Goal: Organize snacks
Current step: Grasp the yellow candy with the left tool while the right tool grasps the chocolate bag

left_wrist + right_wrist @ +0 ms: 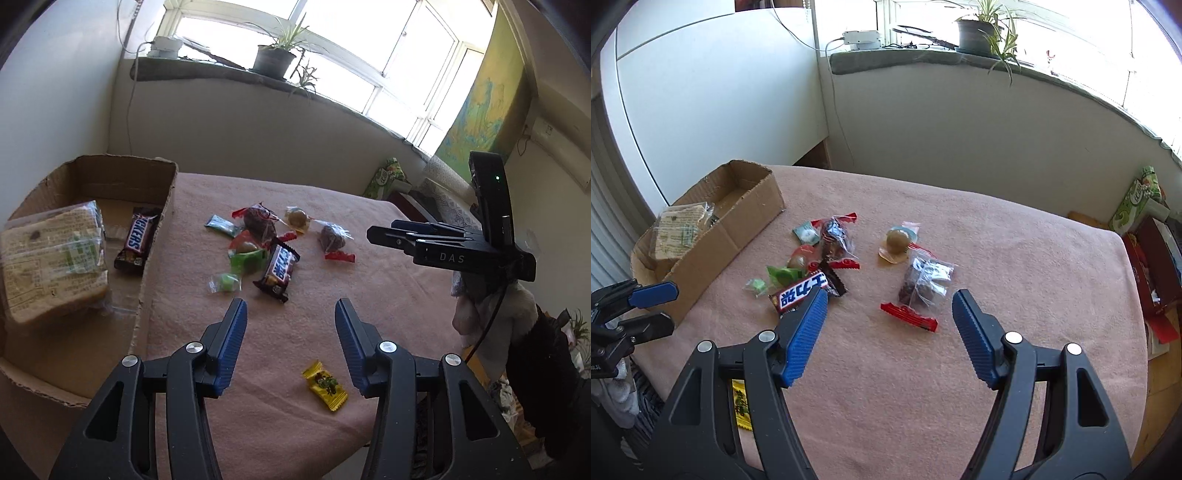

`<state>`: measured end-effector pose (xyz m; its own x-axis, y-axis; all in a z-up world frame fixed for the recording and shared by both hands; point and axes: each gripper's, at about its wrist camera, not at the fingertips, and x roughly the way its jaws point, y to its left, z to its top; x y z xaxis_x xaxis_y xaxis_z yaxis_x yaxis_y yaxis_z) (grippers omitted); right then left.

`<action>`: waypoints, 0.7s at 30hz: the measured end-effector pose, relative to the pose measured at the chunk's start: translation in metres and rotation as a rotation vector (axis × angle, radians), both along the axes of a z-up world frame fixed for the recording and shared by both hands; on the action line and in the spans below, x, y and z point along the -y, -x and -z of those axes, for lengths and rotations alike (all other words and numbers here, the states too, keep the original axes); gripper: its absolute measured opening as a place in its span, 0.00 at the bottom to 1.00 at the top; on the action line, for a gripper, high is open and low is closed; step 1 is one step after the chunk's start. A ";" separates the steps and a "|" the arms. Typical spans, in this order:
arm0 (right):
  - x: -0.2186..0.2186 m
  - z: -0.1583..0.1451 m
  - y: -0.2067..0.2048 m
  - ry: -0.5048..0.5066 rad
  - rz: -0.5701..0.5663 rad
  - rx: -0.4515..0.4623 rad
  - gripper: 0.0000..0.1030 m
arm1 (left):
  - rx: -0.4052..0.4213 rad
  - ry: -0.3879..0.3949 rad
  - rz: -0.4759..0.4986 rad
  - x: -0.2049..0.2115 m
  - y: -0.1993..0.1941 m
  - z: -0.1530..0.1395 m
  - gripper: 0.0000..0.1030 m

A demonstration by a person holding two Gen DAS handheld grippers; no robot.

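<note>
A cardboard box (155, 206) stands at the table's left and holds a wrapped bread pack (51, 258) and a Snickers bar (138, 238). Several loose snacks lie on the pink cloth: a second Snickers bar (279, 271), a clear-wrapped brown cake (923, 286), green candies (245, 260) and a yellow candy (325, 386). My left gripper (291, 310) is open and empty, above the cloth just short of the Snickers bar. My right gripper (890, 299) is open and empty, its jaws either side of the brown cake. It also shows in the left wrist view (373, 232).
The pink cloth (997, 240) covers the table up to the wall under a windowsill with a potted plant (979, 29). A green carton (1137, 203) and red boxes (1160, 273) stand past the table's right edge. The box also shows in the right wrist view (738, 229).
</note>
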<state>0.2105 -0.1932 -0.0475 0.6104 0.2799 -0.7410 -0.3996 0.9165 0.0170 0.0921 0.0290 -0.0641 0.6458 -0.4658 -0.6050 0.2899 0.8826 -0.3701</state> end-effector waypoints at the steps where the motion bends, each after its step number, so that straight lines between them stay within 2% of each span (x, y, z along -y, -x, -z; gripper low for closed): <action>1: 0.005 0.005 -0.002 0.002 0.012 -0.012 0.71 | -0.010 0.004 0.014 0.005 0.005 0.004 0.47; 7: 0.025 0.027 -0.021 -0.040 0.077 -0.076 0.71 | -0.080 0.009 0.097 0.031 0.014 0.020 0.47; 16: 0.015 0.039 -0.039 -0.018 0.089 -0.094 0.71 | -0.124 -0.095 0.141 0.059 0.025 0.045 0.47; 21: 0.006 0.043 -0.048 -0.006 0.084 -0.099 0.71 | -0.093 -0.193 0.151 0.076 0.028 0.051 0.47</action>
